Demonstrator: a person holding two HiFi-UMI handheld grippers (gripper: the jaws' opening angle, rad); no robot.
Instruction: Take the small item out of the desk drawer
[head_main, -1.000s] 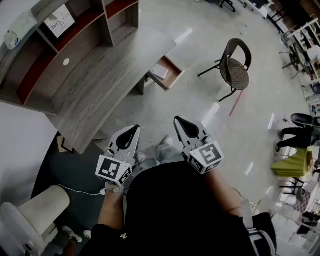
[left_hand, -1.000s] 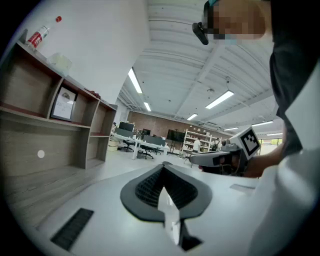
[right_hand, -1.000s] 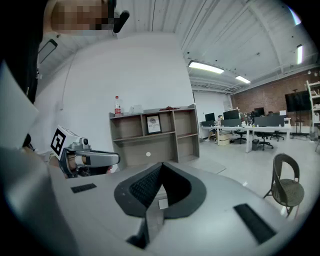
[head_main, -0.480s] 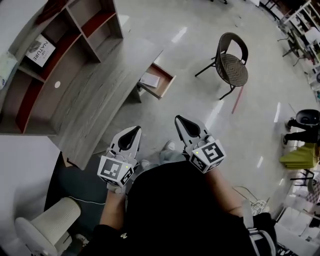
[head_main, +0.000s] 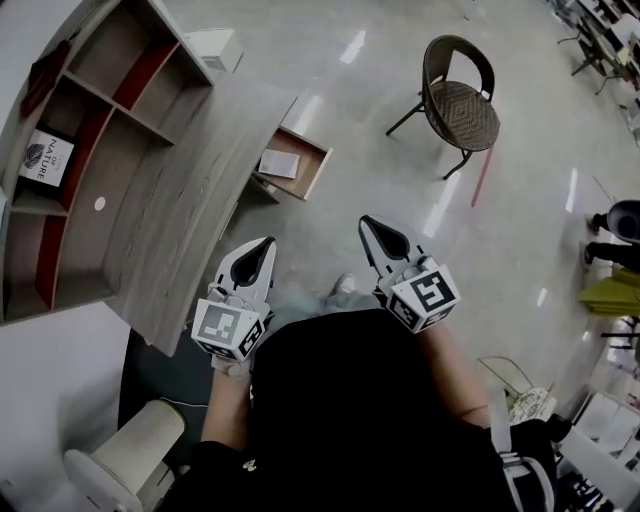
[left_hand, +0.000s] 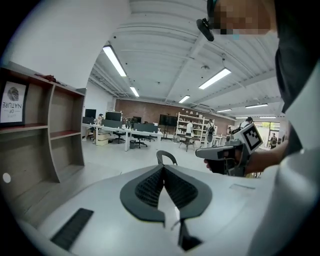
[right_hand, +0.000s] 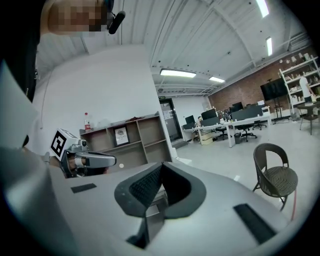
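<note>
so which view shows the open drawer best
The head view: it looks down into the open drawer at the desk's edge, with a pale flat item inside. Neither gripper view shows the drawer clearly; both catch only the shelf unit.

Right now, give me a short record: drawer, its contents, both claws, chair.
drawer: pulled open from the desk
contents: one flat white item
left claw: shut, empty, short of the drawer
right claw: shut, empty, short of the drawer
chair: stands apart from the desk
</note>
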